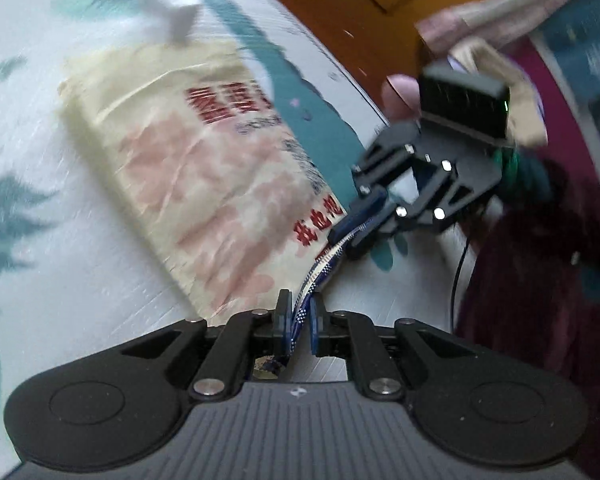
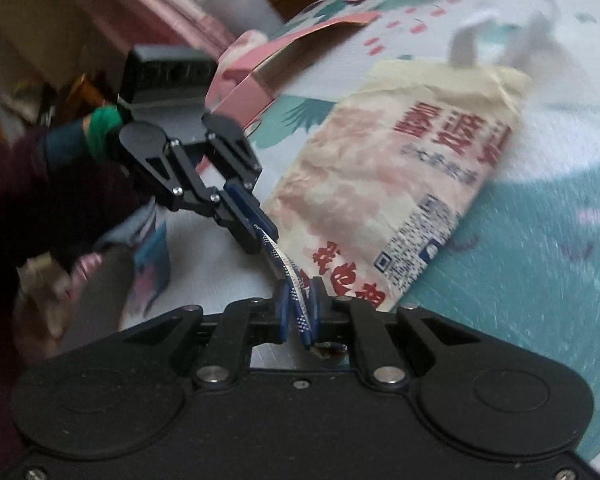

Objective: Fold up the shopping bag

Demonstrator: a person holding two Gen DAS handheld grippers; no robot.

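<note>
Bag point(image 1: 204, 184) edge pinched between tools.

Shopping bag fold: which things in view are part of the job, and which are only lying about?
Part of the job:
- shopping bag, cream with red print, lying on the patterned mat
- left claw, shut on the bag's blue-and-white edge
- right claw, shut on the same edge

Lying about:
- pink carton
- white bucket
- crumpled white plastic
</note>
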